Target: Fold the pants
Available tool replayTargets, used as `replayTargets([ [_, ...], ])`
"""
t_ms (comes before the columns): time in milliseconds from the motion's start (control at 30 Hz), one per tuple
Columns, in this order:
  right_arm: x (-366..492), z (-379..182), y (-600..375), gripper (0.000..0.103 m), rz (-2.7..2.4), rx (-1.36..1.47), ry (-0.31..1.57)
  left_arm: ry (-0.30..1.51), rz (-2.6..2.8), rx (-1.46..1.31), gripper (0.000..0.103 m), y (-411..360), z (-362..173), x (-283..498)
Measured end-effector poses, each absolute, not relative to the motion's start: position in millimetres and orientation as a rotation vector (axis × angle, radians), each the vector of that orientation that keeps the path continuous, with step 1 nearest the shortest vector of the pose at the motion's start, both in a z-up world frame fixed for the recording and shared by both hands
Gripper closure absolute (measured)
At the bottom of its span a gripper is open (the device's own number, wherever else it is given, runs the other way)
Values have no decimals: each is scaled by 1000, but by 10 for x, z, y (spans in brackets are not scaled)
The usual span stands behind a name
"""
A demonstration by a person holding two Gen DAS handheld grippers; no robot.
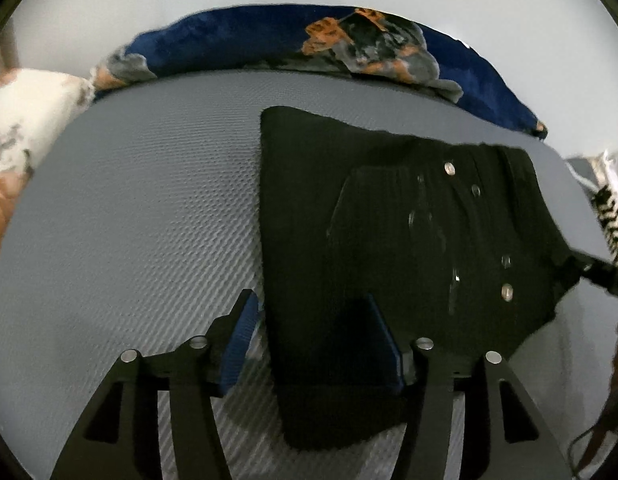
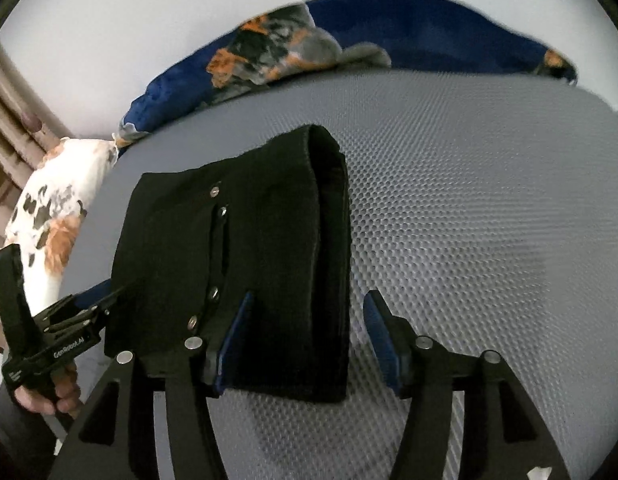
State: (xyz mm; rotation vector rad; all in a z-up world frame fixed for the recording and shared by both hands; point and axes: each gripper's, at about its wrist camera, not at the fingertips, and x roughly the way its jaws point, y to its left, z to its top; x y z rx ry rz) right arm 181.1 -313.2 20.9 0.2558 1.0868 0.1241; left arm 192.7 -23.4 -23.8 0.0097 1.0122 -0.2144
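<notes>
The black pants [image 1: 349, 220] lie folded into a thick stack on the grey textured mattress [image 1: 149, 220], with metal studs along a seam. My left gripper [image 1: 313, 320] is open, its blue pads straddling the stack's near left edge. In the right wrist view the pants [image 2: 269, 240] show as a layered bundle. My right gripper [image 2: 309, 320] is open, its fingers straddling the stack's near right corner. The left gripper [image 2: 89, 304] also shows at the left of that view, at the pants' left edge. The right gripper's tip [image 1: 589, 268] shows at the far right of the left wrist view.
A blue blanket with an orange and grey print [image 1: 309, 44] is bunched along the far edge of the mattress. A white floral pillow [image 2: 53, 208] lies at the left. A black-and-white striped item [image 1: 613, 220] is at the right. A curtain [image 2: 13, 100] hangs at far left.
</notes>
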Motion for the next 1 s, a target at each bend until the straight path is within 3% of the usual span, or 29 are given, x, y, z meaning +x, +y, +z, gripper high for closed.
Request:
replayTargets([
  [67, 1704, 310, -3091, 46, 109, 241, 1057, 992, -176, 38, 44, -236, -189, 1768],
  [133, 1563, 409, -3062, 37, 95, 245, 1024, 976, -151, 58, 40, -238, -139, 1619],
  [267, 1338, 508, -2953, 35, 85, 242, 995, 940, -109, 78, 34, -258, -11, 1304],
  [1000, 421, 721, -2189, 12, 90, 46, 898, 845, 23, 54, 33, -132, 251, 262],
])
